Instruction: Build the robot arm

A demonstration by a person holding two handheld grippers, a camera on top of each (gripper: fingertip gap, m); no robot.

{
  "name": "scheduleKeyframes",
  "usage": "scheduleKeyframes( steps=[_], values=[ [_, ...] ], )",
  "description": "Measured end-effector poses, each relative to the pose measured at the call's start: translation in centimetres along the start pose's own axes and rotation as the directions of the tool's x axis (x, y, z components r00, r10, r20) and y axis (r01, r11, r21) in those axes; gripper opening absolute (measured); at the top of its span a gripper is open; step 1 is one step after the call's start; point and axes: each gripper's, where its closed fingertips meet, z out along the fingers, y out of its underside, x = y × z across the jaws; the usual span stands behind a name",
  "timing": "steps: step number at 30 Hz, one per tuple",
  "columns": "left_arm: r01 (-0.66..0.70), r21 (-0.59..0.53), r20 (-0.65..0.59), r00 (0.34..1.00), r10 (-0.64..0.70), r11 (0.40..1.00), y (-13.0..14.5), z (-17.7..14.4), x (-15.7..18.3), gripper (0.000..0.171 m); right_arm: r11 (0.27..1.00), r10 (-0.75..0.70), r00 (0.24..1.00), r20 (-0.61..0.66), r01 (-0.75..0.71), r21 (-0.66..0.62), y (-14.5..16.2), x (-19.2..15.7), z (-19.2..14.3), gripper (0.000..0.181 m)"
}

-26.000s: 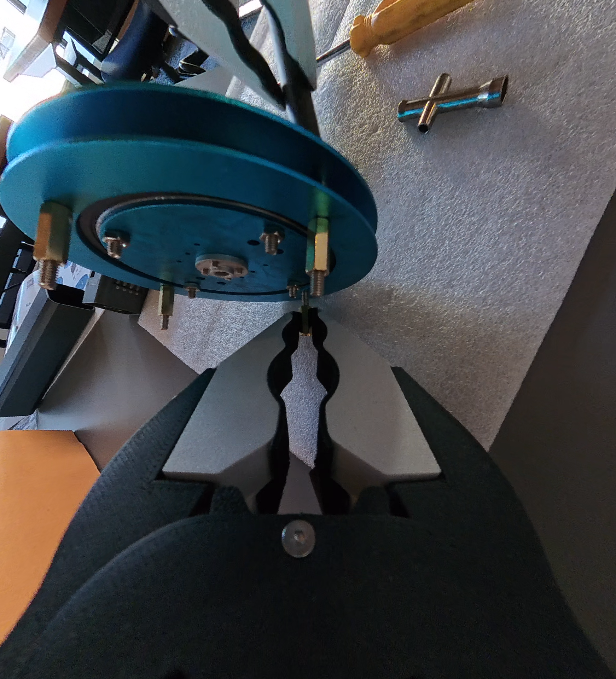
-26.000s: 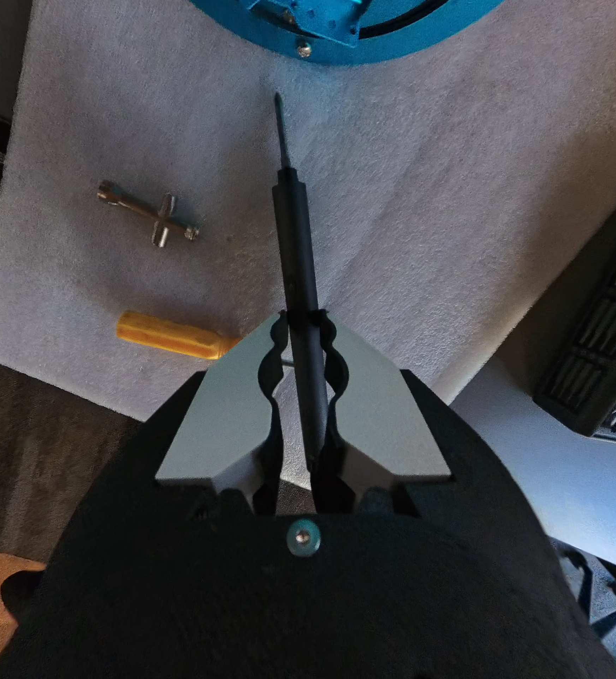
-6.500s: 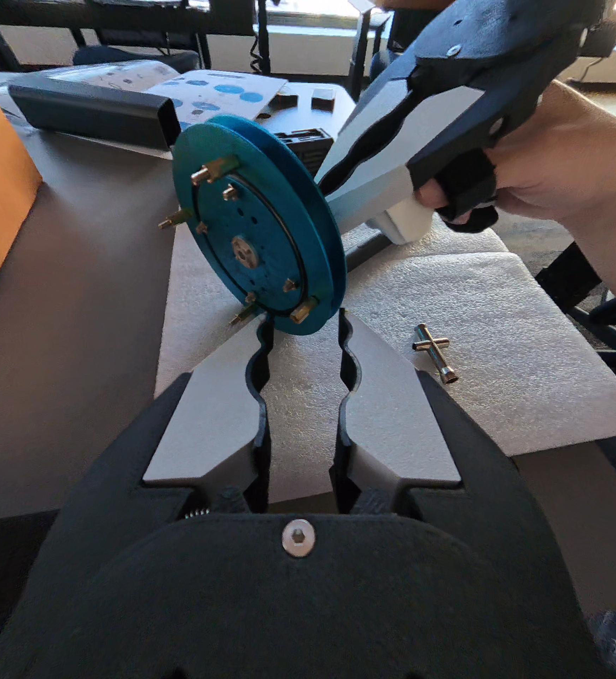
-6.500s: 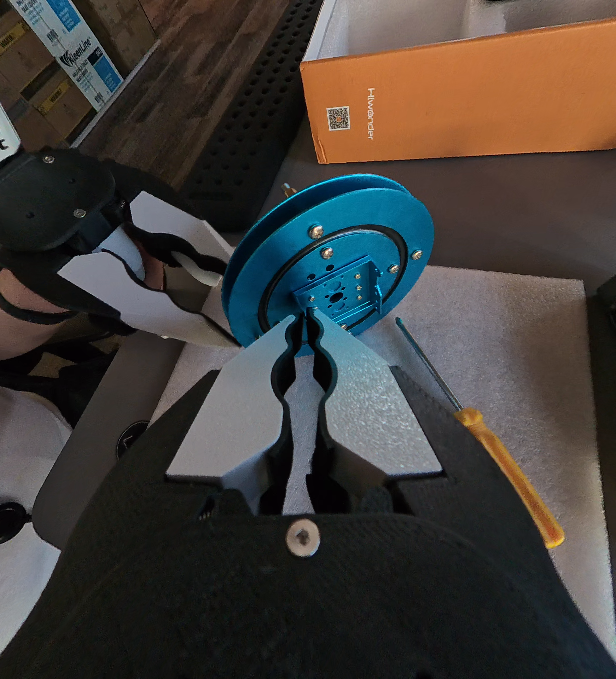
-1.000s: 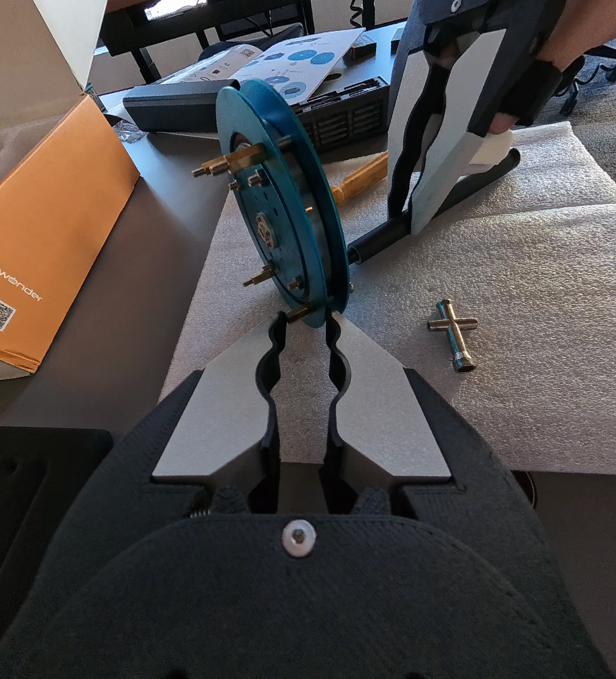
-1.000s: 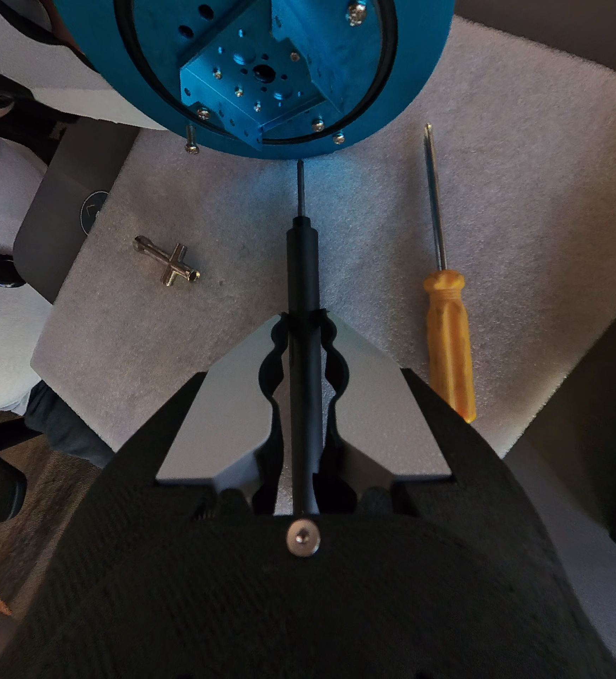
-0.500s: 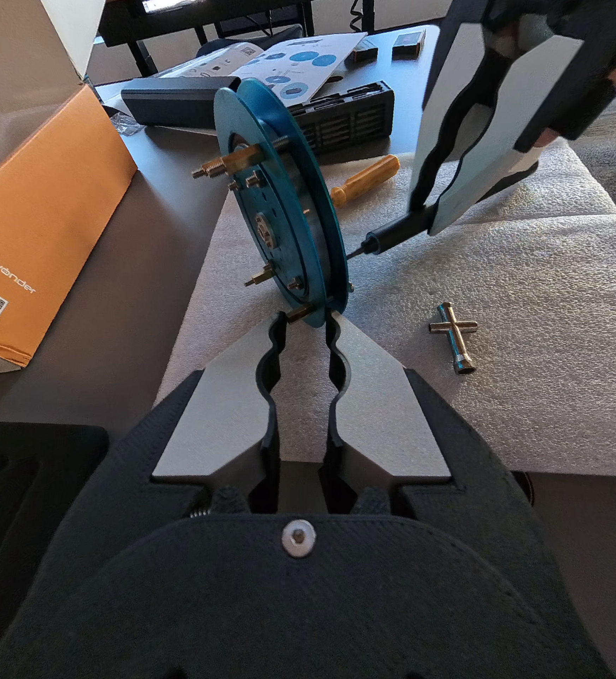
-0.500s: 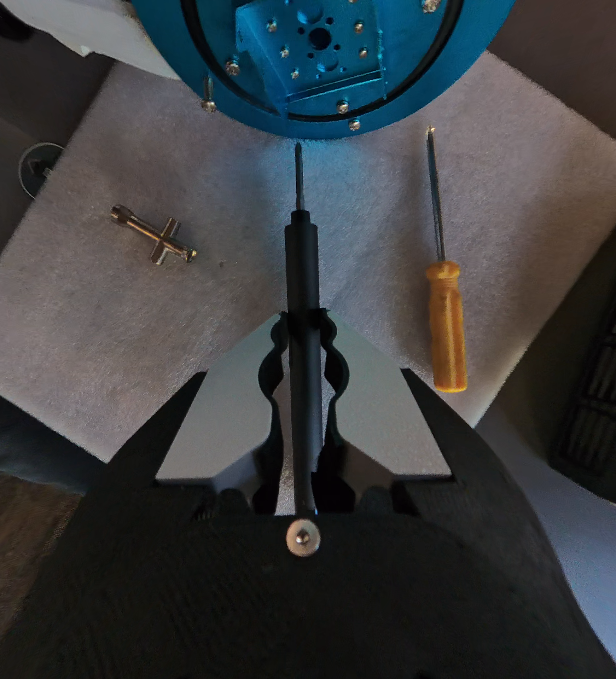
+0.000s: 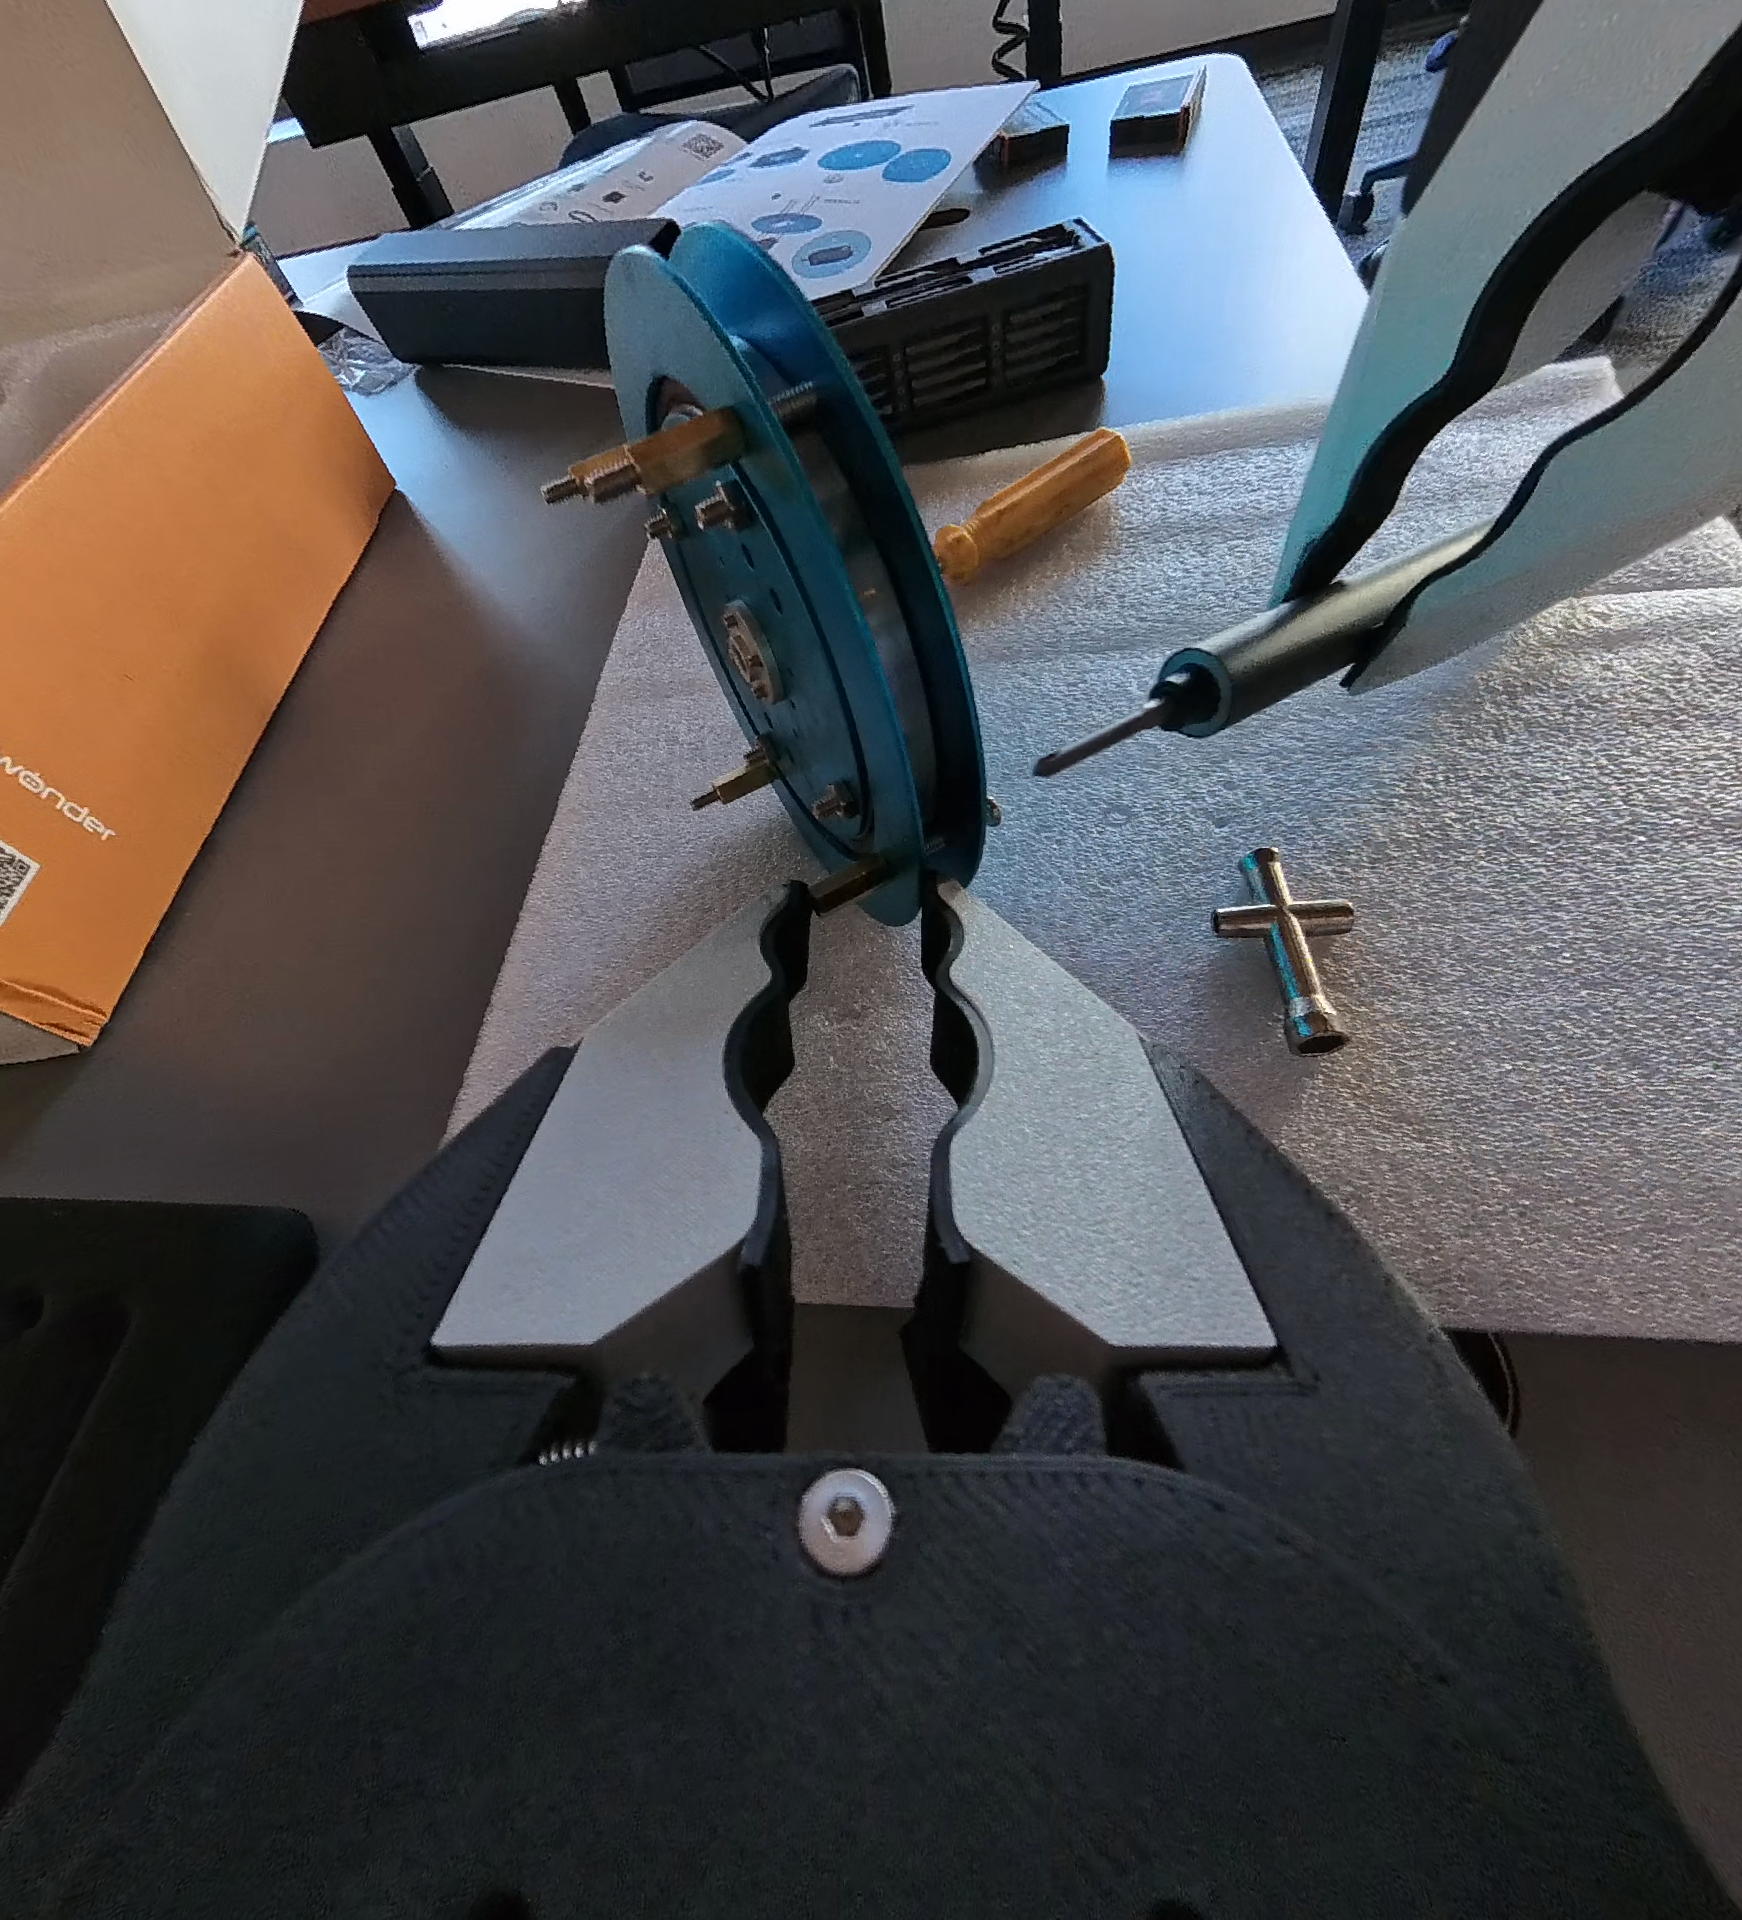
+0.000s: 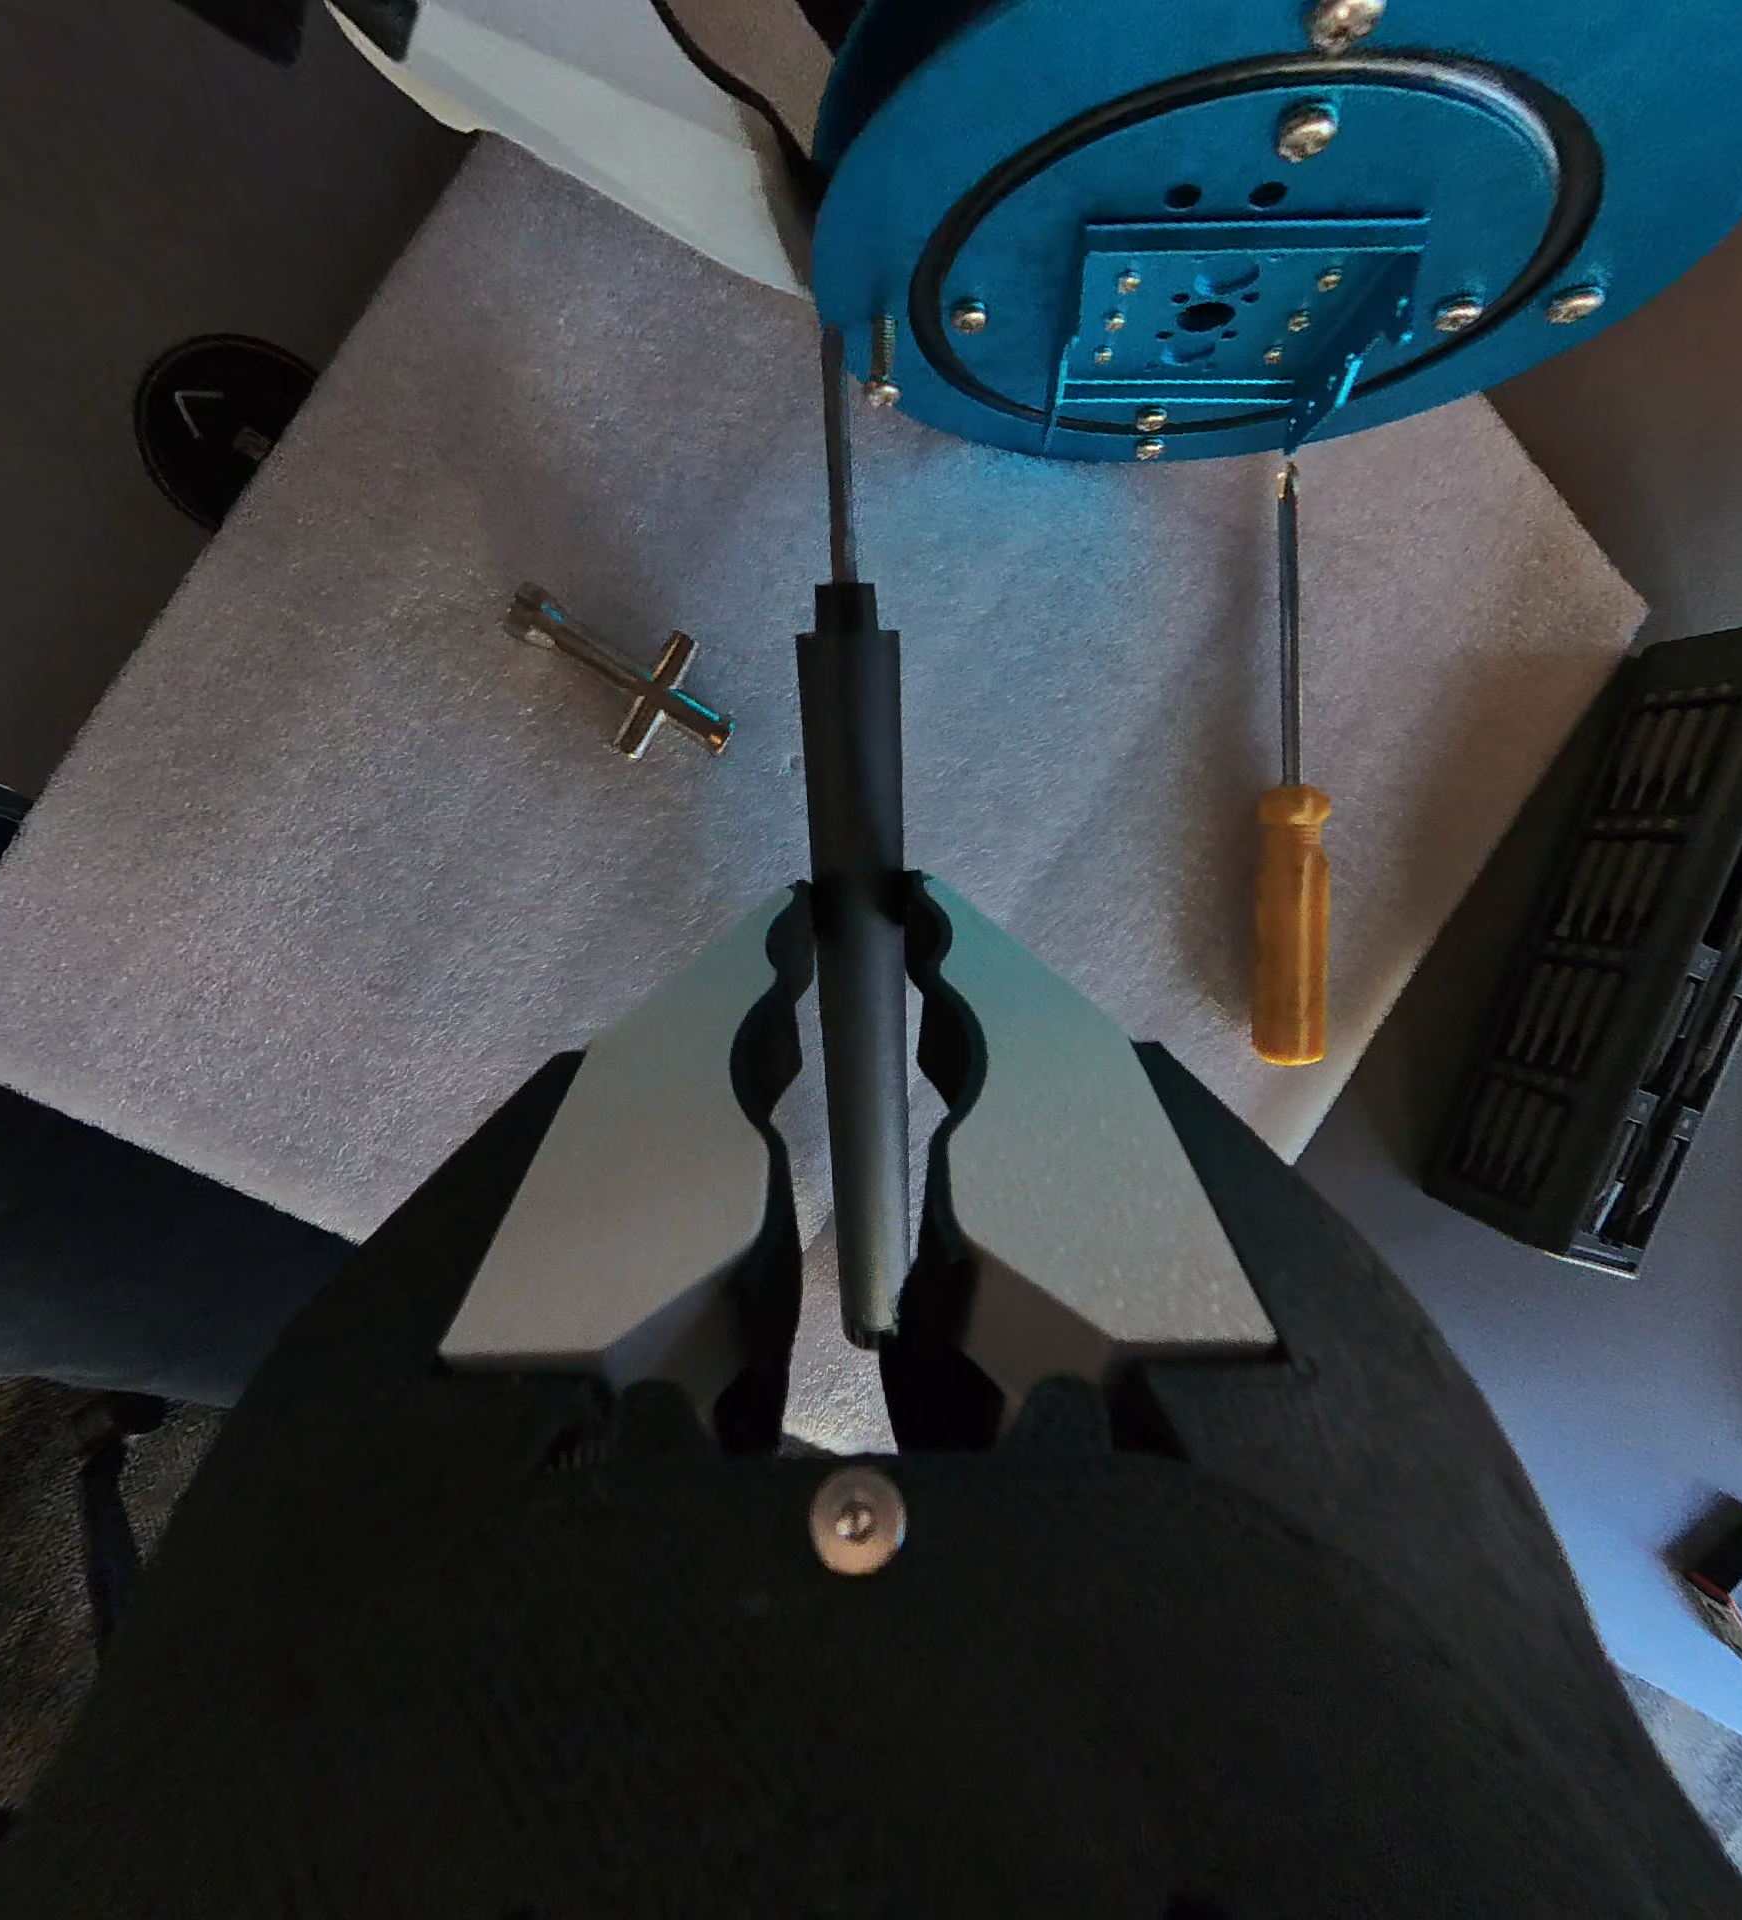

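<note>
A blue double-disc assembly point(image 9: 794, 582) with brass standoffs stands on edge on a white foam mat point(image 9: 1469, 935). My left gripper point(image 9: 867, 904) is shut on its lower rim. My right gripper point(image 10: 859, 894) is shut on a black screwdriver point(image 10: 851, 790) and also shows in the left wrist view point(image 9: 1340, 634), to the right of the disc. The screwdriver's tip point(image 10: 834, 358) is just beside a protruding screw point(image 10: 882, 364) at the rim of the blue disc point(image 10: 1262, 208). In the left wrist view the tip point(image 9: 1049, 767) is a short way off the disc face.
A metal cross wrench point(image 9: 1282, 935) and a yellow-handled screwdriver point(image 10: 1288, 914) lie on the mat. A black bit case point(image 10: 1625, 935), a dark grey long box point(image 9: 503, 281) and a printed sheet point(image 9: 846, 156) lie behind. An orange box point(image 9: 119, 623) stands at the left. The gap from one gripper's tips to the other's is roughly 11 cm. From the right gripper's tips to the metal cross wrench point(image 9: 1282, 935) is close to 5 cm. Seen from the right wrist view point(image 10: 636, 672) as well.
My right gripper has swung the black screwdriver sideways; its tip has moved from below the disc's centre bracket to beside the screw at the rim. The left gripper still holds the disc.
</note>
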Motion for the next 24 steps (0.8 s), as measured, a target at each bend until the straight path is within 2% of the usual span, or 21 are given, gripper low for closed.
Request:
scheduleKeyframes(
  steps=[6, 24],
  values=[
    [-0.004, 0.000, 0.004, 1.000, 0.004, 1.000, 0.0, 0.0, 0.0, 0.020, 0.998, 0.012, 1.000, -0.025, -0.013, -0.064, 0.9, 0.2, 1.0, 0.015],
    [-0.019, -0.002, 0.011, 1.000, 0.019, 1.000, 0.0, 0.0, 0.0, 0.020, 0.999, 0.033, 0.999, -0.016, -0.034, -0.022, 0.8, 0.4, 1.3, 0.015]
  ],
)
